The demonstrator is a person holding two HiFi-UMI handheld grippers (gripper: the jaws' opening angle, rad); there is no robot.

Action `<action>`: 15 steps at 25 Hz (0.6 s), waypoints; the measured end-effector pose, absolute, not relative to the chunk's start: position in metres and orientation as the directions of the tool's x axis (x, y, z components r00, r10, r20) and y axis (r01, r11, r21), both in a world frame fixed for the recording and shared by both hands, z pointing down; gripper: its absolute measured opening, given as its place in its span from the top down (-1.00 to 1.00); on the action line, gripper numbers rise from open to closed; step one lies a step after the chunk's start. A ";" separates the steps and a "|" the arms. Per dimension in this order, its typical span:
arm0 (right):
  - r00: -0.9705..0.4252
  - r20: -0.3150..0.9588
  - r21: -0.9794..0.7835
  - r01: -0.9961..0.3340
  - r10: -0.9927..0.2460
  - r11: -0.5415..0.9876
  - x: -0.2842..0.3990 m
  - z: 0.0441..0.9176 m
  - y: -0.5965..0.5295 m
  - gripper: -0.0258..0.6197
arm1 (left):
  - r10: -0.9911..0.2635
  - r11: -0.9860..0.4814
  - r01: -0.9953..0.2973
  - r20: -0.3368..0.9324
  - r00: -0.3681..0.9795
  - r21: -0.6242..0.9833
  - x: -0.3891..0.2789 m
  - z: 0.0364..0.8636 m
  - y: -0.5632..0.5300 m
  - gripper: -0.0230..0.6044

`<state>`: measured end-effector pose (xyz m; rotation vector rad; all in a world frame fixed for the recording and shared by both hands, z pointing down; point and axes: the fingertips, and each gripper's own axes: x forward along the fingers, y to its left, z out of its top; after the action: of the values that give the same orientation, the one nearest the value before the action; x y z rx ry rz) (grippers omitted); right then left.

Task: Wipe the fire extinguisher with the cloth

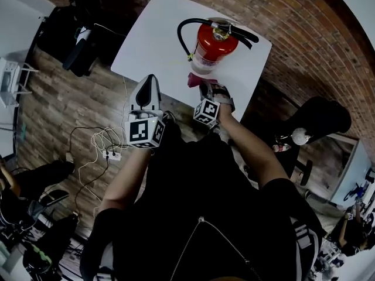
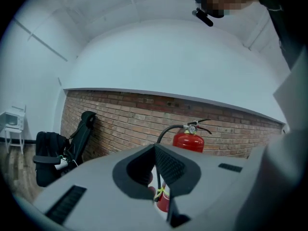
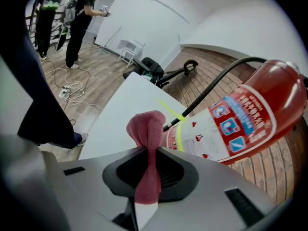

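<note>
Red extinguisher (image 1: 212,45) stands upright on the white table (image 1: 151,37), toward its far right corner, with its black hose (image 1: 183,31) looping out from the head and down the left side. A brick wall (image 2: 130,113) rises behind it in my left gripper view.

My right claw (image 3: 153,158) is clenched on the pink cloth (image 3: 147,129). The fabric is pinched in a narrow strip between the jaws, and a bunched knob of it sticks out beyond the tips. That knob sits low on the extinguisher, just beside the white label and the yellow-green tie. I cannot tell whether it actually presses on the cylinder. In the head view the claw reaches in from the table's near edge, right at the extinguisher's base.

My left claw (image 2: 155,150) has its jaws together at the tips, with nothing between them. It hangs by the near edge of the table, apart from the extinguisher and to the left of my right claw.

Cables (image 1: 102,140) lie on the wooden floor below.
</note>
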<state>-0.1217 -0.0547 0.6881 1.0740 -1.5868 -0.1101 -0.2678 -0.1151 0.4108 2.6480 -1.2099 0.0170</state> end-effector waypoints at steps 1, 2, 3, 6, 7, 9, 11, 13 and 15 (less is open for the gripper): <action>0.102 0.744 0.586 -0.575 -0.660 0.572 -0.121 0.700 -0.061 0.71 | -0.730 -0.648 -0.735 0.114 0.674 0.202 -0.270 0.416 -0.126 0.90; 0.124 0.753 0.583 -0.581 -0.647 0.567 -0.120 0.712 -0.067 0.71 | -0.715 -0.662 -0.723 0.124 0.688 0.198 -0.272 0.421 -0.136 0.90; 0.144 0.759 0.582 -0.586 -0.635 0.563 -0.119 0.723 -0.073 0.71 | -0.701 -0.674 -0.712 0.134 0.700 0.194 -0.275 0.427 -0.145 0.90; 0.195 0.778 0.578 -0.594 -0.597 0.559 -0.114 0.751 -0.085 0.71 | -0.665 -0.704 -0.684 0.163 0.729 0.190 -0.281 0.439 -0.167 0.90; 0.209 0.783 0.577 -0.596 -0.586 0.559 -0.112 0.759 -0.087 0.71 | -0.655 -0.710 -0.677 0.172 0.736 0.192 -0.283 0.443 -0.172 0.90; 0.231 0.792 0.574 -0.599 -0.566 0.559 -0.109 0.771 -0.091 0.71 | -0.639 -0.719 -0.666 0.189 0.746 0.197 -0.288 0.449 -0.179 0.90; 0.253 0.794 0.580 -0.590 -0.553 0.562 -0.106 0.780 -0.095 0.71 | -0.623 -0.730 -0.654 0.201 0.756 0.199 -0.291 0.455 -0.185 0.90; 0.275 0.792 0.591 -0.569 -0.545 0.571 -0.102 0.788 -0.101 0.71 | -0.611 -0.739 -0.644 0.206 0.764 0.199 -0.294 0.459 -0.191 0.90; 0.291 0.788 0.602 -0.549 -0.543 0.580 -0.099 0.794 -0.103 0.71 | -0.600 -0.745 -0.636 0.215 0.770 0.202 -0.298 0.464 -0.194 0.90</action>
<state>-0.0993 -0.1032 0.7940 1.0371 -1.3476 0.0056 -0.2979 -0.1935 0.4638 2.7027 -0.9628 0.1978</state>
